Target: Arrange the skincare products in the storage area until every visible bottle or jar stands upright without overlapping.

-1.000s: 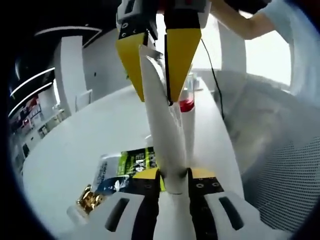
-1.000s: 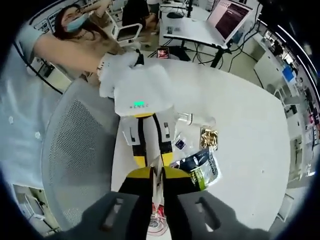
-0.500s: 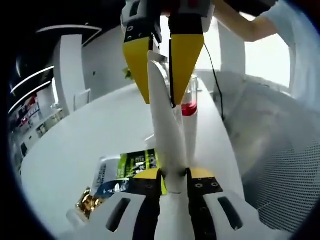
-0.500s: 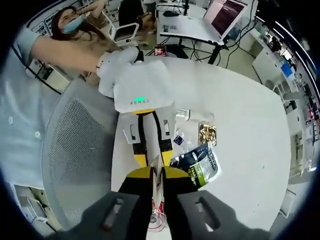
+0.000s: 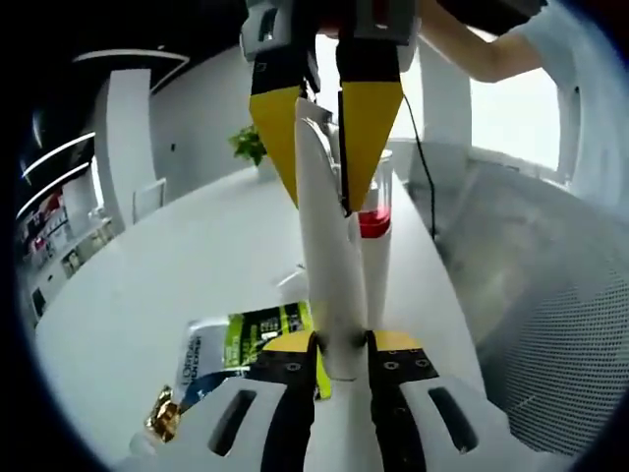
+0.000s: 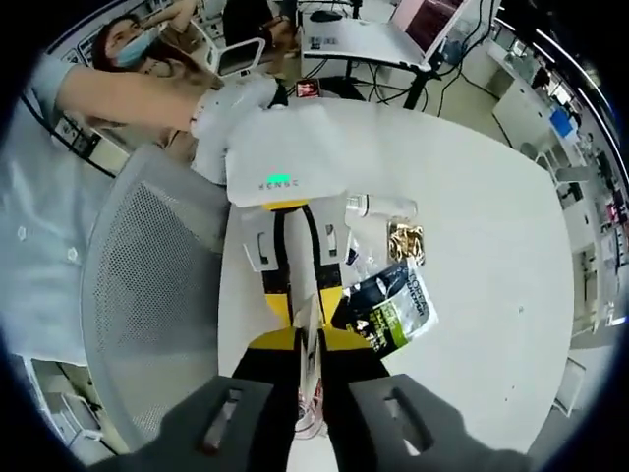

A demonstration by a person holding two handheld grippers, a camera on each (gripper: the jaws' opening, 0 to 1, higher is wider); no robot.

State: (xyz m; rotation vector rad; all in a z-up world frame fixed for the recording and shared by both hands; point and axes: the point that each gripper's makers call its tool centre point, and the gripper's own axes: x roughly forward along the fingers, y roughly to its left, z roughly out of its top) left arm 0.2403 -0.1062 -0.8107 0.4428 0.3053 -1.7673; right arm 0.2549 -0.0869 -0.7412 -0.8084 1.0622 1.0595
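Grippers both clamp one white tube (image 5: 329, 265) held above the white table (image 5: 157, 285): left gripper (image 5: 341, 344) at its base, right gripper (image 5: 332, 147) at its crimped tip. One red-banded bottle (image 5: 373, 231) stands behind; one dark sachet (image 6: 388, 307) and one gold packet (image 6: 406, 241) lie flat.

White tube (image 5: 329, 265), yellow-tipped jaws on both grippers, green-and-black sachet (image 6: 391, 307) (white lettering), gold foil packet (image 6: 406, 242), white table (image 6: 472, 246).
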